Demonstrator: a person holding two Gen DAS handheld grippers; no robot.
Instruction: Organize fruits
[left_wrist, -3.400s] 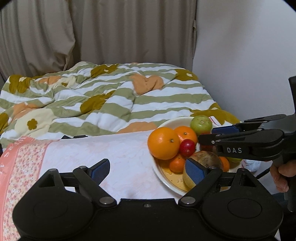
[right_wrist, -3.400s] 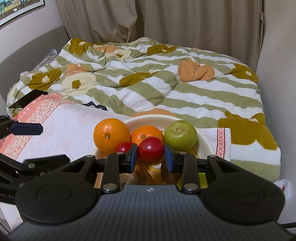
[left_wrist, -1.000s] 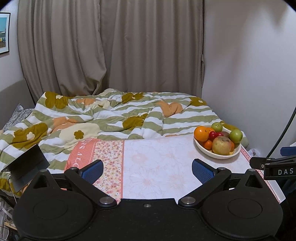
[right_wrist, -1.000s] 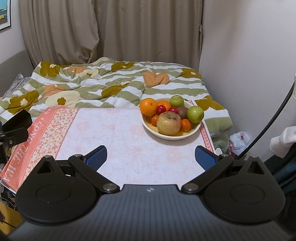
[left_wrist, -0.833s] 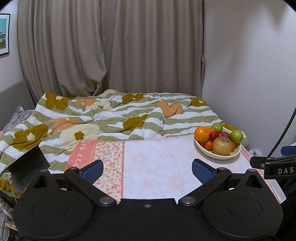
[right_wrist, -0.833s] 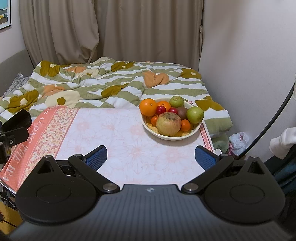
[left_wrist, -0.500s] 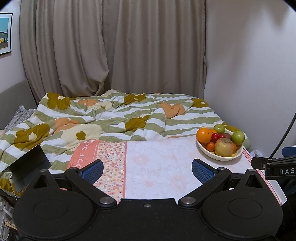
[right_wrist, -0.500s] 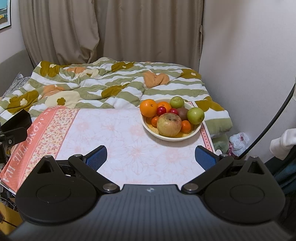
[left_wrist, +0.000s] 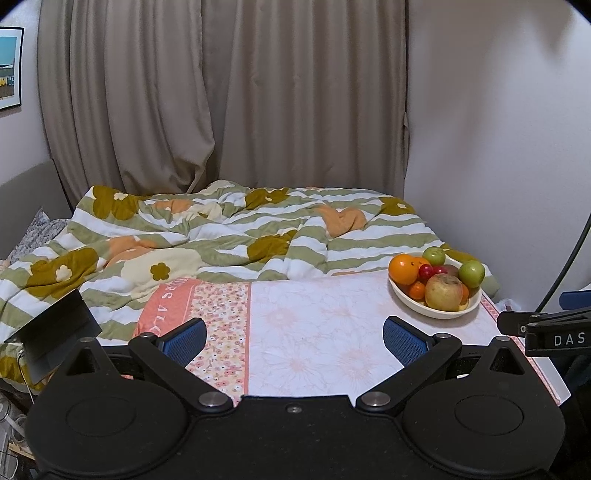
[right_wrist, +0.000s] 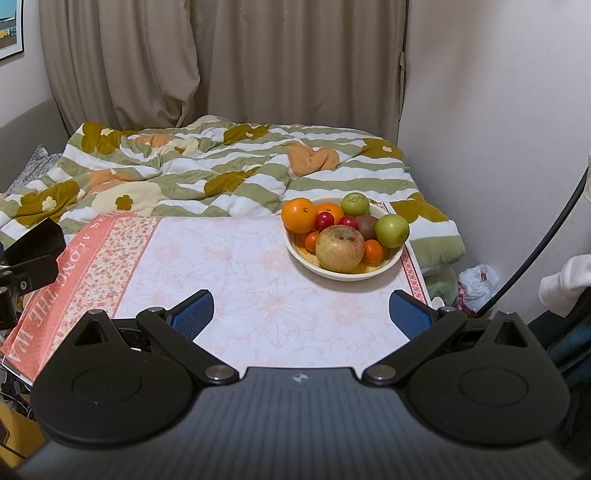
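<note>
A cream bowl (right_wrist: 391, 263) (left_wrist: 413, 305) stands at the table's far right corner, piled with fruit. In it lie a big yellow-red apple (right_wrist: 340, 248) (left_wrist: 443, 292), a large orange (right_wrist: 299, 215) (left_wrist: 403, 268), two green apples (right_wrist: 392, 230), small red fruits (right_wrist: 324, 220) and small tangerines (right_wrist: 373, 251). My right gripper (right_wrist: 301, 313) is open and holds nothing, well back from the bowl near the table's front edge. My left gripper (left_wrist: 293, 339) is open too, over the front middle of the table. The right gripper's black finger (left_wrist: 543, 325) shows at the left view's right edge.
The table wears a pale floral cloth (right_wrist: 236, 273) with a pink-orange band (right_wrist: 85, 266) on its left. Behind it lies a bed with a striped flowered duvet (right_wrist: 221, 173), curtains beyond. A wall and a black cable (right_wrist: 535, 251) are on the right; a plastic bag (right_wrist: 474, 280) lies on the floor.
Since 3.4 s ago my right gripper let go of a small red fruit in the bowl and both grippers pulled far back. Over the last second the views barely shift.
</note>
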